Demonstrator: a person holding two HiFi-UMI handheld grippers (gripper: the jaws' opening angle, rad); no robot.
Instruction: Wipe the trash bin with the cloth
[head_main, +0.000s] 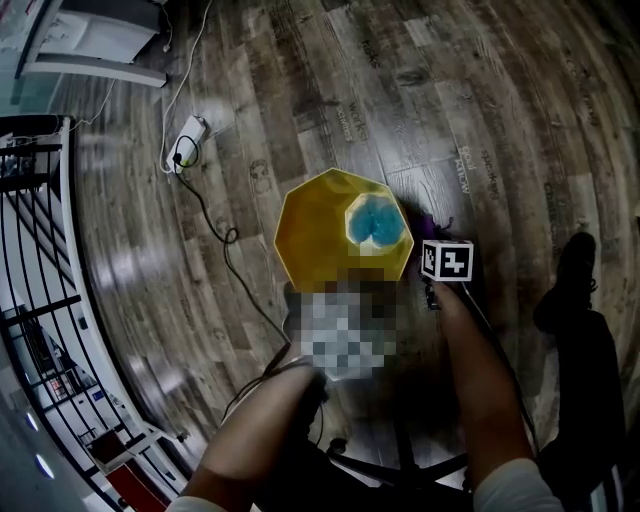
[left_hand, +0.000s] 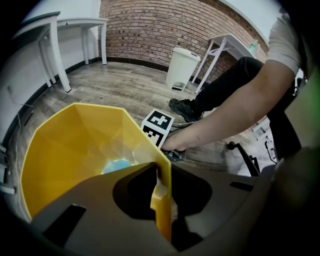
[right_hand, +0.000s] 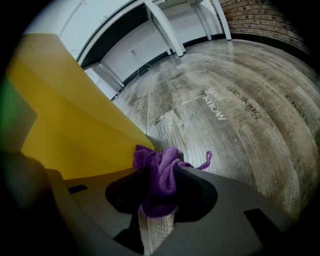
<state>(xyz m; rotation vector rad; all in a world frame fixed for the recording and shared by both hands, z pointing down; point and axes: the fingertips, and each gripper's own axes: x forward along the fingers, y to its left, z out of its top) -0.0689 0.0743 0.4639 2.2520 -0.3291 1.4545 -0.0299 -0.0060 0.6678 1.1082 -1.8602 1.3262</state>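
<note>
Left fingers: the left gripper (left_hand: 162, 200) has its fingers closed on the near rim of the trash bin (head_main: 320, 225), one finger inside the wall and one outside.
Right fingers: the right gripper (right_hand: 159, 192) has its fingers clamped on a bunched purple cloth (right_hand: 157, 172), which bulges out past the tips.
Cloth: its free end lies against the bin's outer wall, low on the right side and close to the floor (right_hand: 240, 107); a thin strand sticks out to the right.
Trash bin: yellow, many-sided and open-topped, it stands upright on the floor between the two grippers.
Inside the bin: a pale blue patch (head_main: 375, 222) shows at the bottom; what it is cannot be told.
Marker cube: the right gripper's cube (head_main: 446, 260) sits just right of the bin's near rim.
Floor: grey wood planks with printed words.
Left of the bin: a white power strip (head_main: 188, 140) with a dark cable trailing towards the near side.
Right, near: a black shoe (head_main: 575, 265).
Far: a white pedal bin (left_hand: 182, 67) before a brick wall (left_hand: 165, 25).
</note>
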